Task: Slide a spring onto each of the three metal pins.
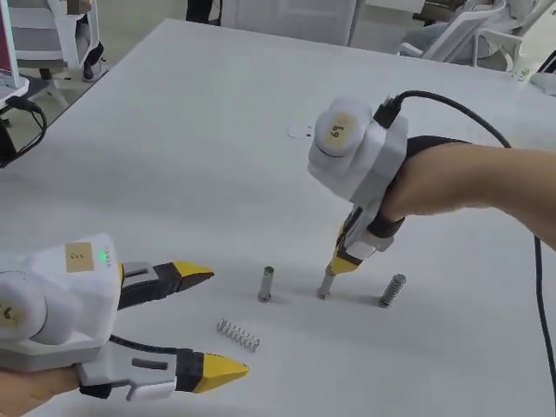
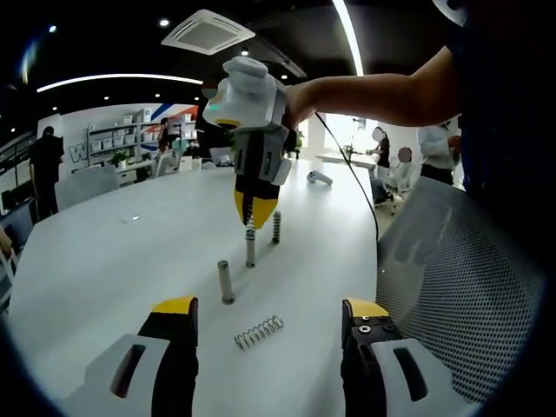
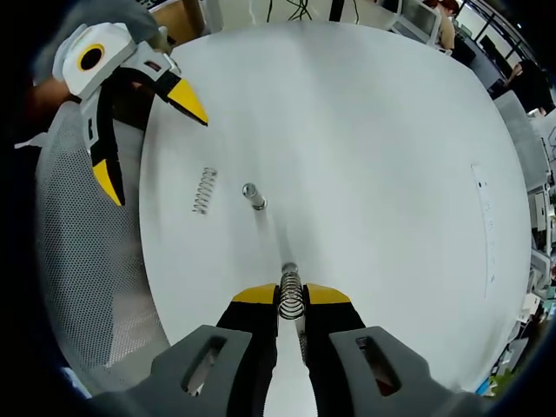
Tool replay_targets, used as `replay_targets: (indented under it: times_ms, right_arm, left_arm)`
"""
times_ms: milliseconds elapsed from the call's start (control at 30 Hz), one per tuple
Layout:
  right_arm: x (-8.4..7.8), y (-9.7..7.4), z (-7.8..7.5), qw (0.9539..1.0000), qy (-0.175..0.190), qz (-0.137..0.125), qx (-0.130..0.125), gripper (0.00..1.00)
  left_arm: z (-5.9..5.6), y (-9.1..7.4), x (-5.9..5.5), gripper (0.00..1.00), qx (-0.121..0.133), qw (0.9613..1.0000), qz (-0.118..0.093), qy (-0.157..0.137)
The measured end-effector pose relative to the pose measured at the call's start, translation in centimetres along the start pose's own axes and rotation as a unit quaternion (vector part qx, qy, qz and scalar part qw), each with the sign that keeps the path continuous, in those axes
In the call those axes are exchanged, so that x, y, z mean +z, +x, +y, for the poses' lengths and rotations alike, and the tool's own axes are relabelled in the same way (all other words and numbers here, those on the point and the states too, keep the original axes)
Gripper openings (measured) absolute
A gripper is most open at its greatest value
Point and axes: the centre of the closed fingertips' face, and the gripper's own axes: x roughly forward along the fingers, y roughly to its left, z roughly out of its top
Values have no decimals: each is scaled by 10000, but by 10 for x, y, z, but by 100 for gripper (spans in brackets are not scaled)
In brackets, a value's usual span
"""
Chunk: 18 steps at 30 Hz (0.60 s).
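Observation:
Three metal pins stand in a row on the white table (image 1: 191, 156). The left pin (image 1: 266, 284) (image 2: 226, 281) (image 3: 254, 195) is bare. The right pin (image 1: 393, 291) (image 2: 276, 227) wears a spring. My right gripper (image 1: 341, 265) (image 2: 250, 213) (image 3: 291, 294) points straight down over the middle pin (image 1: 325, 287) (image 2: 250, 252) (image 3: 288, 270), shut on a spring (image 3: 291, 306) whose lower end sits at the pin's top. A loose spring (image 1: 238, 334) (image 2: 259, 331) (image 3: 204, 189) lies flat in front of the pins. My left gripper (image 1: 213, 323) (image 2: 269, 308) (image 3: 148, 143) hovers open just short of it, holding nothing.
A grey mesh chair (image 2: 452, 287) (image 3: 78, 261) stands at the table's near edge by the left gripper. The right gripper's black cable (image 1: 460, 109) arcs over the forearm. More chairs (image 1: 460, 35) stand beyond the far edge.

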Motion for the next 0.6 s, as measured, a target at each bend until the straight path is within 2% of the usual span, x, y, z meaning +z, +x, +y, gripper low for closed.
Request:
replay_targets:
  times_ms: [333, 600]
  right_arm:
    - [-3, 15, 1, 9999, 55, 91, 30, 8]
    - [-4, 27, 0, 9999, 78, 92, -43, 8]
  left_arm:
    - [-1, 0, 1, 62, -9, 10000, -3, 11]
    - [-1, -2, 1, 61, 2, 10000, 3, 8]
